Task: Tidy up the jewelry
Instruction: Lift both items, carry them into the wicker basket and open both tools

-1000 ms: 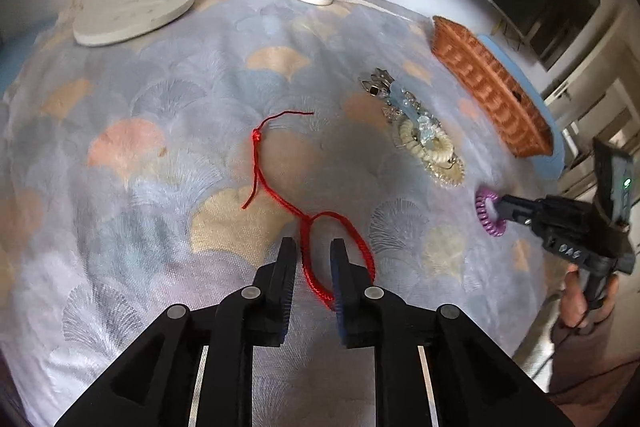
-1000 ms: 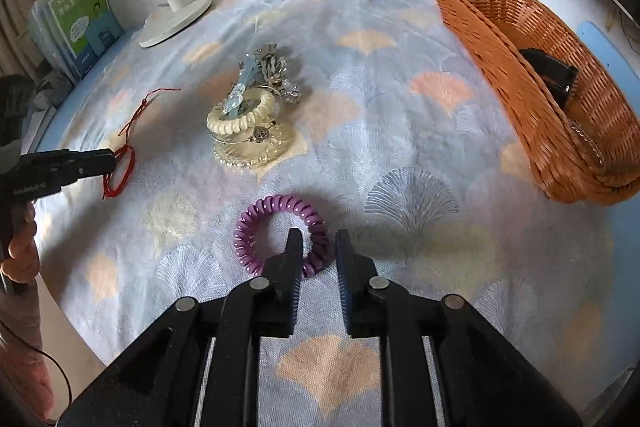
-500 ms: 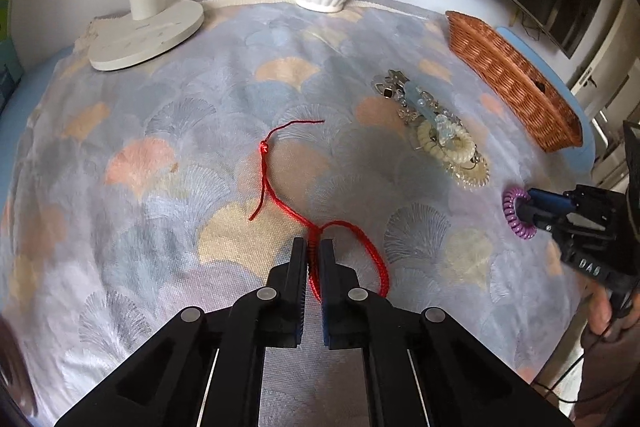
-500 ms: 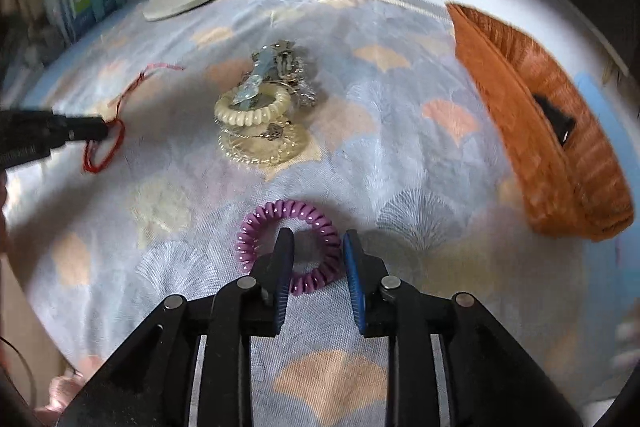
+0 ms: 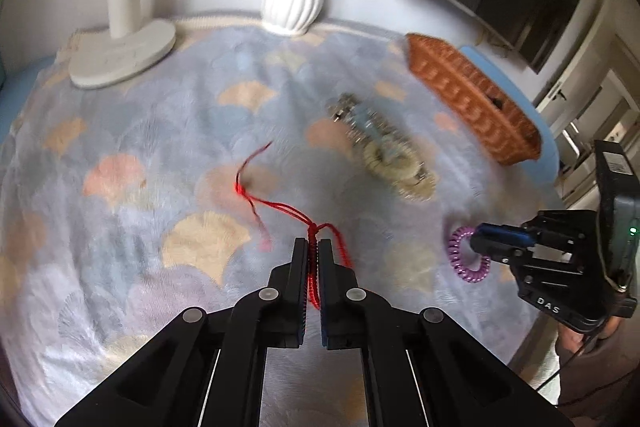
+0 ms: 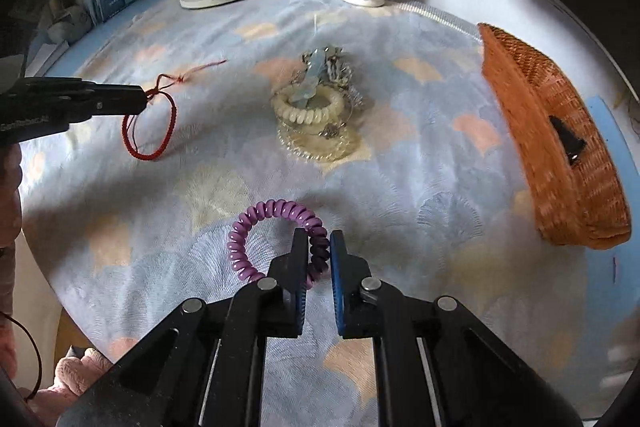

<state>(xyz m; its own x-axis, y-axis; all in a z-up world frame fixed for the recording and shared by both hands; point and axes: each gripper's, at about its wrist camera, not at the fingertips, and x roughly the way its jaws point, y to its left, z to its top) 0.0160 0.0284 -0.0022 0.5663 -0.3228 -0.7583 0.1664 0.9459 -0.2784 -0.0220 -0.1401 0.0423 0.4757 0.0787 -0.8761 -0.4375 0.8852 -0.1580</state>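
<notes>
- Your left gripper [image 5: 313, 259] is clamped on the red string bracelet [image 6: 150, 125]; its loop hangs below the tips and the loose tail trails ahead on the cloth, so lift high before you travel.
- Your right gripper [image 6: 319, 259] pinches the purple coil band [image 6: 276, 239], most of the ring sticking out to its left.
- The wicker basket [image 6: 560, 163] lies ahead and to the right of your right gripper; release only once over its rim.
- Swing wide of the pile of bracelets [image 6: 316, 115] straight ahead.

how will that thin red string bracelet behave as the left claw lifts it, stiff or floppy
Probably floppy: the thin red string bracelet hangs as a slack loop from the left claw, with loose tails trailing over the patterned cloth. It looks very light, so it may swing. Being thin cord, it could slip if the grip eases.
</notes>
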